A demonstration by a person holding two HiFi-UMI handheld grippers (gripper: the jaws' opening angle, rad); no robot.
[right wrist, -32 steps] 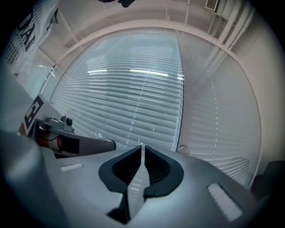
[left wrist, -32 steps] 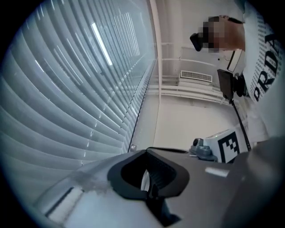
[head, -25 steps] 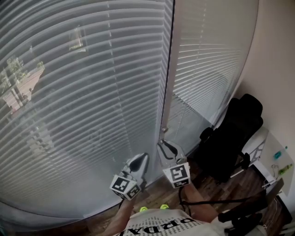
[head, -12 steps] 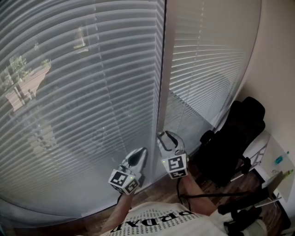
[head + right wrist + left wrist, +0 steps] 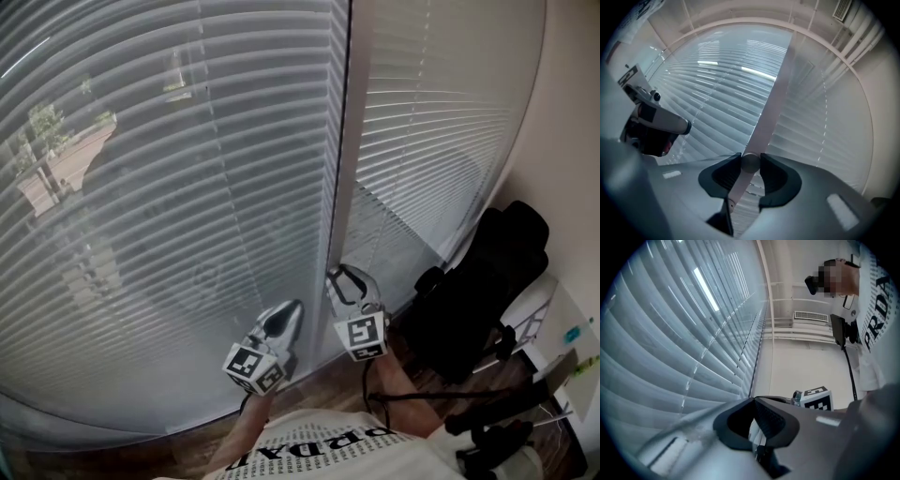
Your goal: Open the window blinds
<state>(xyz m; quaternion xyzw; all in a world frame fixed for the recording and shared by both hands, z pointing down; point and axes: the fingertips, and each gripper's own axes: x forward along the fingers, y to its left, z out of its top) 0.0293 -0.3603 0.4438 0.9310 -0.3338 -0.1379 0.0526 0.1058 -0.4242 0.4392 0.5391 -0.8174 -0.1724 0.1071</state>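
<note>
Hand-held gripper check, head view: the right hand-held gripper [image 5: 344,281] sits level at the lower end of the tilt wand [image 5: 339,141], which hangs between the two panels of the window blinds [image 5: 187,187]. The left hand-held gripper [image 5: 287,317] is just beside it, low, in front of the left panel and touching nothing that shows. The outdoors shows only dimly through the slats [image 5: 141,281].

Left gripper view: the jaw tips meet with nothing between them, so it is clenched and empty. The slats run past close by.

Right gripper view: the tilt wand runs straight through the jaw gap. The jaws have just been closing, and both pads appear to touch it, so it is grasping the wand near the wand's bottom end.

Handling (judged):
- The wand is probably a light, stiff, smooth rod that hangs free, so it could slip under a twist.
- Grip it low and firmly, and roll it about its own axis.
- Avoid any sideways pull; the top fitting is likely delicate.
- The slats look thin and easily bent, so keep the left hand-held gripper off them.
</note>
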